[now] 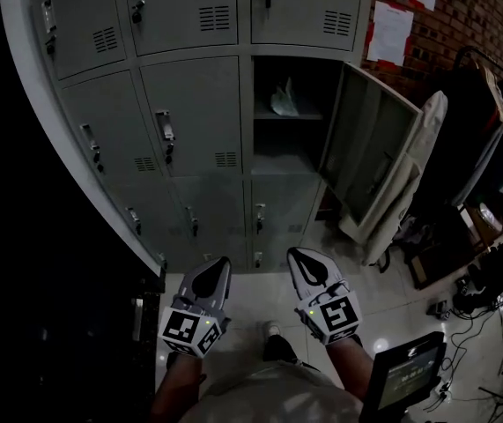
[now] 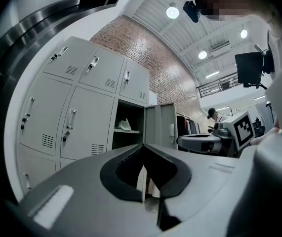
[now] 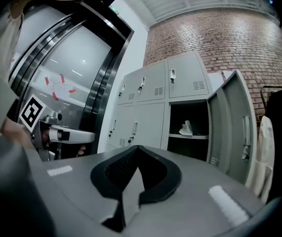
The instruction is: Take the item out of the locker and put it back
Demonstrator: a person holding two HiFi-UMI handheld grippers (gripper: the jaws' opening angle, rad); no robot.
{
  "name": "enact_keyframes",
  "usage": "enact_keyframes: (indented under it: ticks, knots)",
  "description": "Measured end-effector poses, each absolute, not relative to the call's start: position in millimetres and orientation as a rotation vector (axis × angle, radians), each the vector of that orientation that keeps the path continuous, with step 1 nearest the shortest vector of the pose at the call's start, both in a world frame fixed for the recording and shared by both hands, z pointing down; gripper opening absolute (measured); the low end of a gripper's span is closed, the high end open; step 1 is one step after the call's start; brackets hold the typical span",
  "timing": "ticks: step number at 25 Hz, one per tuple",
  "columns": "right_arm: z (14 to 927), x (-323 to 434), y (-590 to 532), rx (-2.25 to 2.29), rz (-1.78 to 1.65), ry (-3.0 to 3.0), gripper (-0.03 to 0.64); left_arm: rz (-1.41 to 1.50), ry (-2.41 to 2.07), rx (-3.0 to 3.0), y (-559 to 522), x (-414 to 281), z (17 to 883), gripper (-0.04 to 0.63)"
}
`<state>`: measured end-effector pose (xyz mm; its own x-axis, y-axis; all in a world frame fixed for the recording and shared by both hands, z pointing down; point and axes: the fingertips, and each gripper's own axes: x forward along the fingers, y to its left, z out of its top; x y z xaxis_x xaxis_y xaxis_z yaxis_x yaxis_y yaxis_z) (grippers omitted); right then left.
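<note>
A pale crumpled item [image 1: 284, 100] lies on the shelf of the open locker [image 1: 291, 161], whose door [image 1: 370, 144] swings out to the right. The same item [image 2: 124, 125] shows in the left gripper view and, as a small item [image 3: 185, 129], in the right gripper view. Both grippers hang low over the floor, well short of the locker. My left gripper [image 1: 218, 270] [image 2: 143, 146] has its jaws together with nothing between them. My right gripper [image 1: 302, 258] [image 3: 138, 147] is shut and empty too.
Closed grey lockers [image 1: 185, 130] surround the open one. A white garment [image 1: 410, 179] hangs by the door. A clothes rack [image 1: 489, 122] stands to the right, with cables [image 1: 462, 311] on the floor and a dark screen [image 1: 405, 373] at lower right.
</note>
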<state>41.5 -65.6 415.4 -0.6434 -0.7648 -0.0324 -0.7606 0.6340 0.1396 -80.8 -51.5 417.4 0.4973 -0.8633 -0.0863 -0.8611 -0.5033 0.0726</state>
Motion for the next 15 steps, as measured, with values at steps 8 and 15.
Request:
enact_keyframes:
  ticks: [8, 15]
  knots:
    - [398, 70, -204, 1.337, -0.232, -2.825, 0.002, -0.160, -1.625, 2.702, -176, -59, 399, 0.006]
    - [392, 70, -283, 1.311, -0.241, -2.830, 0.002, -0.097, -1.648, 2.777, -246, -55, 382, 0.006]
